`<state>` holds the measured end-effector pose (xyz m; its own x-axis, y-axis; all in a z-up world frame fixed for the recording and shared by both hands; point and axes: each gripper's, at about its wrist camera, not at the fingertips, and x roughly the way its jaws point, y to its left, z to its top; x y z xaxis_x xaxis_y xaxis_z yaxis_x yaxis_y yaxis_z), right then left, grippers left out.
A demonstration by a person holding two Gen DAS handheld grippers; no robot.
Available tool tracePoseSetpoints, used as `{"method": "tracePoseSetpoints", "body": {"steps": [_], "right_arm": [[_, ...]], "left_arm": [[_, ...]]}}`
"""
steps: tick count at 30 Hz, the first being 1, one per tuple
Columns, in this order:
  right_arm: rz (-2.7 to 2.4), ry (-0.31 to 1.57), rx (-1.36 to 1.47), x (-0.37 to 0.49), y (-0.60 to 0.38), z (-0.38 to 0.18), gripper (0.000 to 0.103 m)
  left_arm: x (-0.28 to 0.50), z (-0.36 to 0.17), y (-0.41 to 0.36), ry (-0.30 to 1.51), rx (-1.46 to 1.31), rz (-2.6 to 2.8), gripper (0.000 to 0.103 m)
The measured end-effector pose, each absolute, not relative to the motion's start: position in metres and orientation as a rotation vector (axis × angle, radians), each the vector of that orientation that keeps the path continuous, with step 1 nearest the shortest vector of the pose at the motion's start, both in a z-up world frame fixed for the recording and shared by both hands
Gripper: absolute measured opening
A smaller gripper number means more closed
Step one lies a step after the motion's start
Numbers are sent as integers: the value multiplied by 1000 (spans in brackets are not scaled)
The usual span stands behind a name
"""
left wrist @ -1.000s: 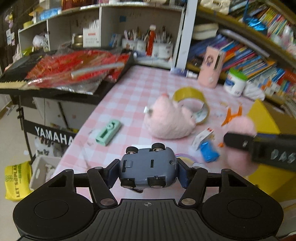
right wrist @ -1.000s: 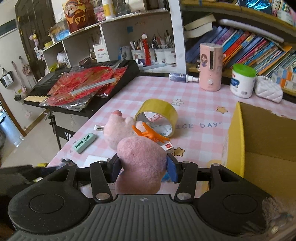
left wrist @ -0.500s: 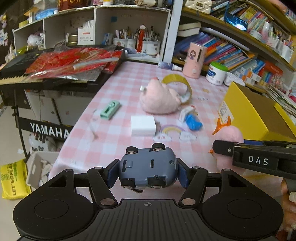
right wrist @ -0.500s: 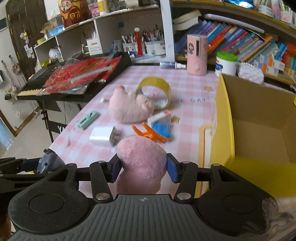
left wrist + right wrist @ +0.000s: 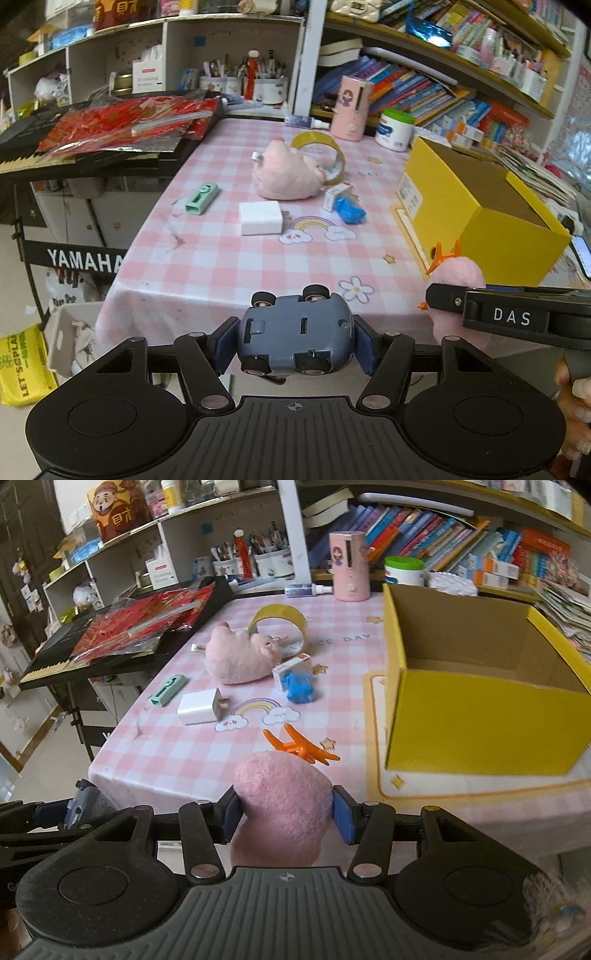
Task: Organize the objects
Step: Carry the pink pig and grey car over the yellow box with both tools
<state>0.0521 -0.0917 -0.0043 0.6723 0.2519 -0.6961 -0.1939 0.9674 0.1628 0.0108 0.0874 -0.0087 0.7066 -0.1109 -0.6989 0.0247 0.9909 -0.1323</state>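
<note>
My left gripper (image 5: 293,341) is shut on a grey-blue toy car (image 5: 295,332), held wheels-up off the table's front edge. My right gripper (image 5: 284,812) is shut on a pink plush toy (image 5: 282,805) with orange feet (image 5: 301,747), also in front of the table; it shows in the left wrist view (image 5: 458,275) too. An open yellow cardboard box (image 5: 480,716) stands at the table's right. On the pink checked table lie a pink plush pig (image 5: 236,657), a yellow tape roll (image 5: 280,616), a white charger (image 5: 197,710), a blue packet (image 5: 297,686) and a green clip (image 5: 168,694).
A Yamaha keyboard (image 5: 55,147) covered with red wrapping stands left of the table. Bookshelves (image 5: 461,550), a pink dispenser (image 5: 349,565) and a white jar (image 5: 404,570) line the back. A small white box (image 5: 291,666) lies beside the blue packet.
Both grippers have pulled back and up from the table with their toys; the table objects now lie farther away and the yellow box has come fully into view.
</note>
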Motion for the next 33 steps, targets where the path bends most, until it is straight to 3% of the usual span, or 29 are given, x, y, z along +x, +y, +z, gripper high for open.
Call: {"method": "tracePoseSetpoints", "body": {"steps": [33], "right_arm": [[-140, 775, 257, -33, -200, -7, 48]], "left_arm": [[0, -4, -17, 768, 52, -455, 62]]}}
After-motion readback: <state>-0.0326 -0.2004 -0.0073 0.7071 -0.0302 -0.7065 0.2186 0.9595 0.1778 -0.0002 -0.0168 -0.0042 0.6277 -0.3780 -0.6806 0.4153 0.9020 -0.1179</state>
